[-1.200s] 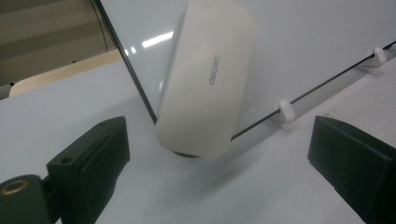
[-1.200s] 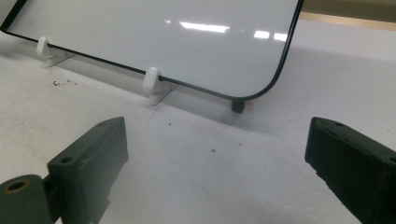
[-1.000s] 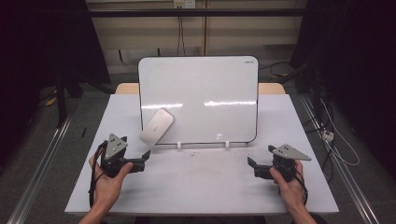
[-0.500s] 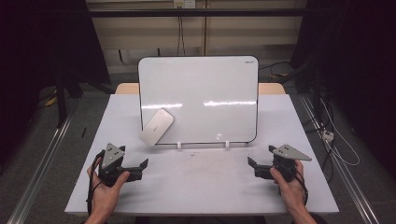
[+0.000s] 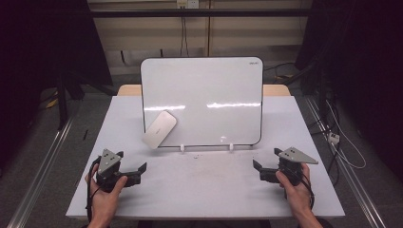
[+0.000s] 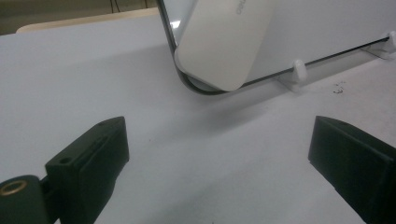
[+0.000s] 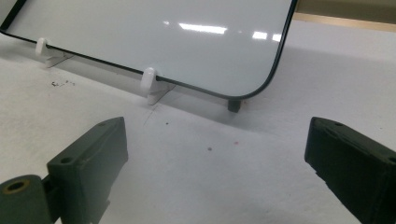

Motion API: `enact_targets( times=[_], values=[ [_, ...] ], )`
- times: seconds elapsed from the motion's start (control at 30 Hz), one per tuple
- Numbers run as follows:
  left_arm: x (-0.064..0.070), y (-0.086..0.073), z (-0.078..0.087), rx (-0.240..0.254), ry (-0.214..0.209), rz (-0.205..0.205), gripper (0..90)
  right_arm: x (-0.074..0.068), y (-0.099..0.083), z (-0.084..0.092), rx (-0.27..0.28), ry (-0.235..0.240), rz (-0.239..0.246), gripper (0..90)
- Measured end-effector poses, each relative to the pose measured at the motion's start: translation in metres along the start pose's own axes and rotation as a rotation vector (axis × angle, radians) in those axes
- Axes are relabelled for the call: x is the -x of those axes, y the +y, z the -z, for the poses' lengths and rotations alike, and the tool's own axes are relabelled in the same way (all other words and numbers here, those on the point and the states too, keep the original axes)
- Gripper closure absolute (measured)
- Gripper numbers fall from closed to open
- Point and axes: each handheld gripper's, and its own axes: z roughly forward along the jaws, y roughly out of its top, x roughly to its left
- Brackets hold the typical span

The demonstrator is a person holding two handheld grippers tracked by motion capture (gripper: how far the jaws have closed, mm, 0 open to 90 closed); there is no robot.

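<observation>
Ahead of the left gripper (image 5: 140, 169) (jaws wide, empty) lies the eraser (image 5: 159, 129) — tilted, apparently stuck to the whiteboard (image 5: 204, 90) — nearer than to the right gripper (image 5: 257, 168), equally wide.

eraser (image 5: 159, 128) | pale off-white slab with rounded corners, my nearest item | stuck flat on the board's (image 5: 204, 99) lower left corner, tilted on a diagonal, its low end overhanging the black rim | board: white, glossy, dark-edged, propped upright on small white clips mid-table
</observation>
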Motion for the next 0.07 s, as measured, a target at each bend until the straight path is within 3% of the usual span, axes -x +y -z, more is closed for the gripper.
enact_targets(
  times=[0.07],
  values=[
    [0.0001, 0.0002, -0.0009, -0.003, -0.001, 0.004, 5.1, 0.0008, -0.0002, 0.0002, -0.002, -0.002, -0.001, 6.1]
  ],
)
